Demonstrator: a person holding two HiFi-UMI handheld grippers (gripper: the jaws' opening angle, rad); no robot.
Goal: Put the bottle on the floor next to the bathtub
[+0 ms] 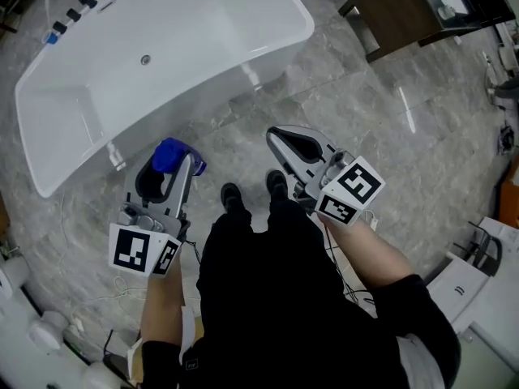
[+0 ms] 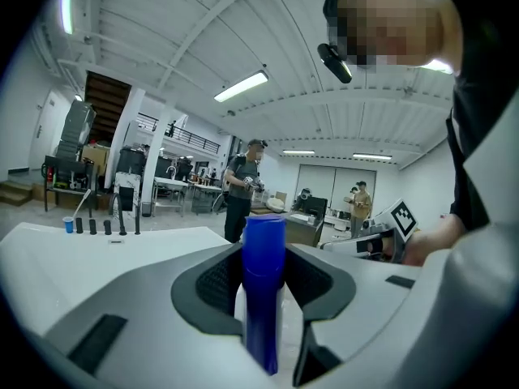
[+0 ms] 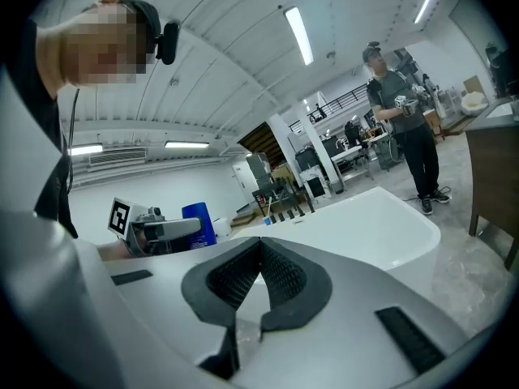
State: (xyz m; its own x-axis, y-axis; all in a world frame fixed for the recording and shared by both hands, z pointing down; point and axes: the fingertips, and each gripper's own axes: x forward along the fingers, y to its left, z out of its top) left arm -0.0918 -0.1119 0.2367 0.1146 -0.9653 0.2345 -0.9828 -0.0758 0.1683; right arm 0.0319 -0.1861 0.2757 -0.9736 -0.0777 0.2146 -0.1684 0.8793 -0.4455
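A white bottle with a blue cap (image 1: 170, 154) is held over the grey marble floor just in front of the white bathtub (image 1: 268, 43). My left gripper (image 1: 166, 168) is shut on the bottle; in the left gripper view the blue cap (image 2: 263, 282) stands upright between the dark pads, with the left gripper (image 2: 263, 254) around it. My right gripper (image 1: 280, 134) hovers to the right of it, shut and holding nothing. In the right gripper view the right gripper (image 3: 261, 245) has its tips meeting, and the bottle (image 3: 199, 221) shows at the left beside the bathtub (image 3: 381, 217).
The person's black shoes (image 1: 231, 194) stand on the floor between the grippers. A dark wooden cabinet (image 1: 405, 6) is at the far right, white fixtures (image 1: 470, 274) at the near right, cables (image 1: 73, 298) at the near left. A person (image 2: 243, 189) stands beyond the tub.
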